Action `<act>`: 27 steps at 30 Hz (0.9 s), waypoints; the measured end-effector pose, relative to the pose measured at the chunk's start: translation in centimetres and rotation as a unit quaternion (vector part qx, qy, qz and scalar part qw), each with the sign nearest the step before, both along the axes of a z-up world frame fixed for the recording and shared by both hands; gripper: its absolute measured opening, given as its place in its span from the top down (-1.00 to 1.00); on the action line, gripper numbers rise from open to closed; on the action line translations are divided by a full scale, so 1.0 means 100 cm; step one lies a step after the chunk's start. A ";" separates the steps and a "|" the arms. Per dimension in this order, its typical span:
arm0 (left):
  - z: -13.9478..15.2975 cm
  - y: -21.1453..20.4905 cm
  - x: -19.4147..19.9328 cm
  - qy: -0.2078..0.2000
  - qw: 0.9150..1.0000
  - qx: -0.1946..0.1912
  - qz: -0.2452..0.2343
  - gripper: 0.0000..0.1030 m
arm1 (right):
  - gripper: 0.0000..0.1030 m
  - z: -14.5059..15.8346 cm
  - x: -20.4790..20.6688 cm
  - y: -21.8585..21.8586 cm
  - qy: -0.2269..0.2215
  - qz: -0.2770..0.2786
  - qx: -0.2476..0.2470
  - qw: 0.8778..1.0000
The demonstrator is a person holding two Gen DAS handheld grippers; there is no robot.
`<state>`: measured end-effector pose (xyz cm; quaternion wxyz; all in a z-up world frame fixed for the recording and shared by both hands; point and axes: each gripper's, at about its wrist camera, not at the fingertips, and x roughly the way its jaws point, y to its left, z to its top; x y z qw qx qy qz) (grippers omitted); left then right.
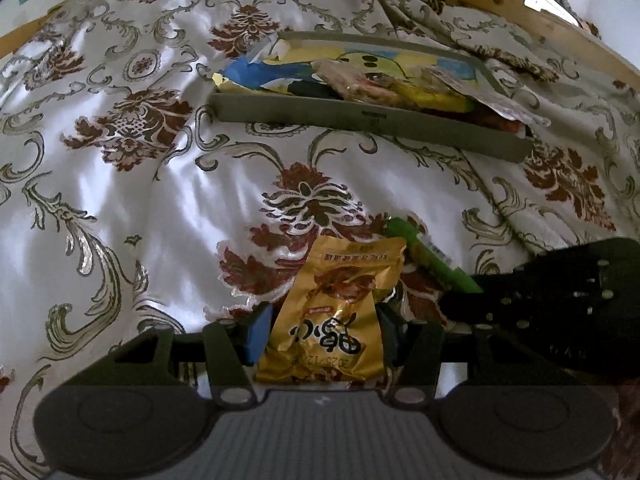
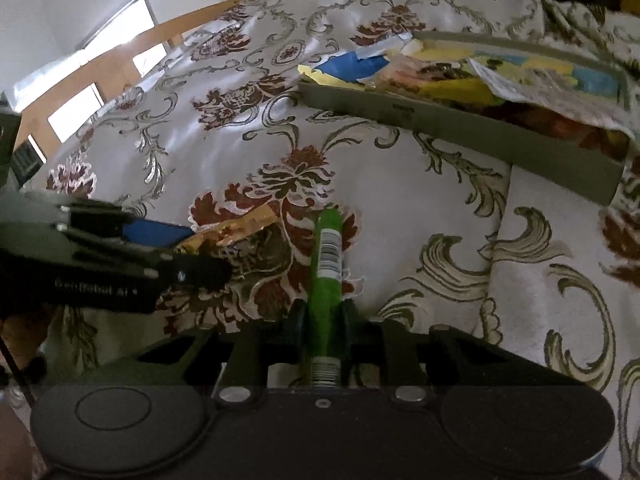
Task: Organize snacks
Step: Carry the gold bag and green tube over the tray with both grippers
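Over the bedspread (image 1: 120,208), both grippers level, clamping snacks

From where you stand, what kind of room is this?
Probably a bedroom at home: a satin floral bedspread covers a soft surface, a wooden frame edges it, and a grey tray holds snack packets.

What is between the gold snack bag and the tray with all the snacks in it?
Just bare flowery cloth. In the left wrist view nothing sits between the gold snack bag and the tray.
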<state>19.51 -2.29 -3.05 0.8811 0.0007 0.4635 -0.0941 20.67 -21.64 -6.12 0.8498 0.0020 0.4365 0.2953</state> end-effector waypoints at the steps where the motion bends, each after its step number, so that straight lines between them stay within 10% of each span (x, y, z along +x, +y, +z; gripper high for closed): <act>1: 0.000 0.001 0.000 0.000 1.000 -0.004 0.005 -0.15 | 0.63 0.001 0.000 -0.001 0.003 -0.001 0.004 1.000; 27: 0.032 0.001 0.013 -0.080 0.989 -0.080 0.098 -0.13 | 0.64 0.042 -0.015 -0.011 -0.208 0.003 -0.037 0.977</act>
